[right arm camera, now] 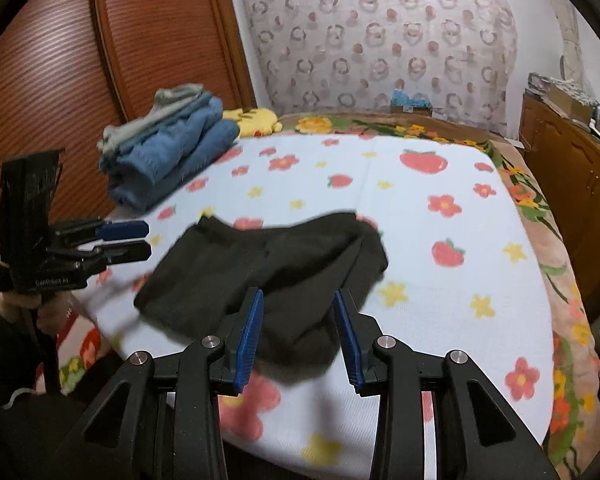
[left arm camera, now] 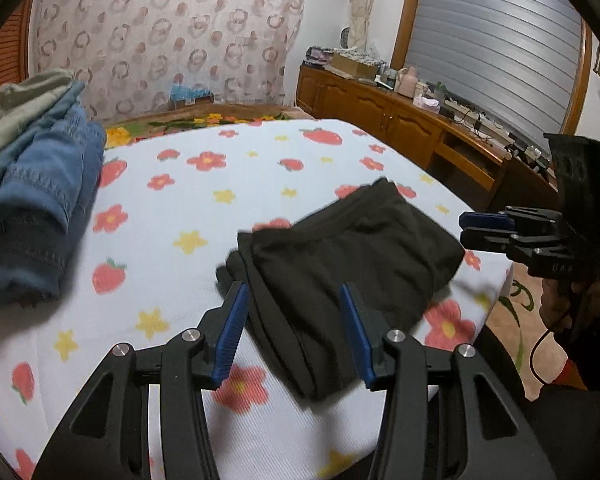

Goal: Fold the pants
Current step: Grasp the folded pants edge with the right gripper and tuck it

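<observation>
Claws [left arm camera: 292, 332] [right arm camera: 298, 334] part-open, empty, above folded black pants [left arm camera: 348, 256].

Left wrist camera: sits behind my left hand-held gripper [left arm camera: 292, 320], looks forward and down across the bed [left arm camera: 188, 208], close above the near edge. Right wrist camera: same set-up behind my right hand-held gripper [right arm camera: 298, 326], angled leftward toward the wardrobe [right arm camera: 52, 80]. Both views share the pants [left arm camera: 352, 256], the folded stack [left arm camera: 40, 200], the curtain [left arm camera: 160, 32], and each other's gripper.
</observation>
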### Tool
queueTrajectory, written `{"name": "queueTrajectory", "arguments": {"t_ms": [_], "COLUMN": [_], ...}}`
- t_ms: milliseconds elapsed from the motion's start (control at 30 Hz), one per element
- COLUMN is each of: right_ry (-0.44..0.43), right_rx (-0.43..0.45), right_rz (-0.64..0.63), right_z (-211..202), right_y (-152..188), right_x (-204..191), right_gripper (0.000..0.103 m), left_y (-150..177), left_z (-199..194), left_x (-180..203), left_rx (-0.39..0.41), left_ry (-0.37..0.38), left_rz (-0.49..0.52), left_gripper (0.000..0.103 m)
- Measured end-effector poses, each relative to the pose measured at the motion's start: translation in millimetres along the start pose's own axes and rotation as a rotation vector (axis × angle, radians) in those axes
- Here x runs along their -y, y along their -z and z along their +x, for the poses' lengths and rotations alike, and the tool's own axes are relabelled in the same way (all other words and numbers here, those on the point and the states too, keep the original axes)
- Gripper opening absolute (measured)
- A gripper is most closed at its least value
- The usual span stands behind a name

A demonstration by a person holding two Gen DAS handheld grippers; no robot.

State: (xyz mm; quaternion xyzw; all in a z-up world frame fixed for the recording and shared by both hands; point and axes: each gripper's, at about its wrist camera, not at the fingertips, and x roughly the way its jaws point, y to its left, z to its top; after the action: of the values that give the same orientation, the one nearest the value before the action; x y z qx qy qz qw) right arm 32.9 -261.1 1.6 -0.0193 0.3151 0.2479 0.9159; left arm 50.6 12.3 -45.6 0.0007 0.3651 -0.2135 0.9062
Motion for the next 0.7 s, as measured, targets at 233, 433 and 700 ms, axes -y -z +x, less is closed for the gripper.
{"name": "queueTrajectory", "arguments": {"t_ms": [233,433,700], "right_ry": [-0.007,0.0,0.0], "right_rx": [-0.027,-0.049,-0.064], "right_rz": [-0.027,-0.034,-0.046], "right_z": [2.9,7.2,10.5], "right_y": [5.7,6.0,6.6], "right_x": [-3.3,0.2,2.4], "right_gripper": [0.038,0.038,0.008], "left_y": [22.1,29.7,35.4], "left_z": [0.0,5.8,16.5], "left_x": [9.4,17.8,19.7], "left_rx": [-0.032,-0.056,-0.091], "left_ry": [0.014,0.012,-0.036], "left_rz": [0.005,0.021,0.037], "left_gripper": [0.048,0.048,0.043]}}
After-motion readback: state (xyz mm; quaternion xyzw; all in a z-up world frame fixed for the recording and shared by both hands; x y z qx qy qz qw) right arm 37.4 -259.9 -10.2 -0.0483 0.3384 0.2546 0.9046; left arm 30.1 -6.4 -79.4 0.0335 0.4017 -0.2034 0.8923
